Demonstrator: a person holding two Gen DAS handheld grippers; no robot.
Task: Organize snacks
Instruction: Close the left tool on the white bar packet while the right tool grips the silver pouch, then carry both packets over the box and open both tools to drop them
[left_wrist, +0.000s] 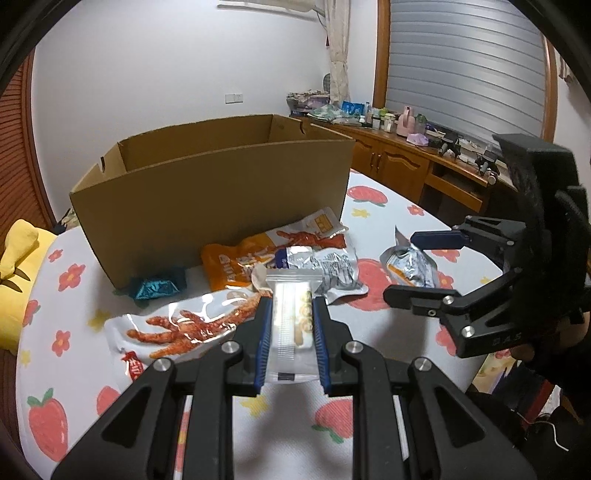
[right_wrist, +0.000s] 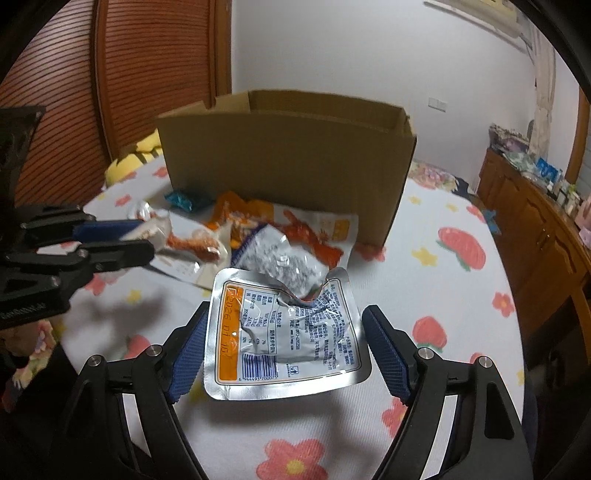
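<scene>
The left hand-held gripper (left_wrist: 292, 325) is clamped on a clear white snack packet (left_wrist: 291, 314), whose long axis runs along its fingers toward the cardboard box (left_wrist: 214, 192) just beyond. The right hand-held gripper (right_wrist: 286, 347) stands spread around a silver foil pouch (right_wrist: 286, 332) on the strawberry-print cloth (right_wrist: 443, 295), seemingly not yet touching it.

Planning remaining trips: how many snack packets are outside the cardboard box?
6: clear packet in the left gripper; silver pouch between the open right gripper fingers; teal candy, chicken-feet pack, orange pack and grey pack piled before the box. Others may be hidden underneath.
</scene>
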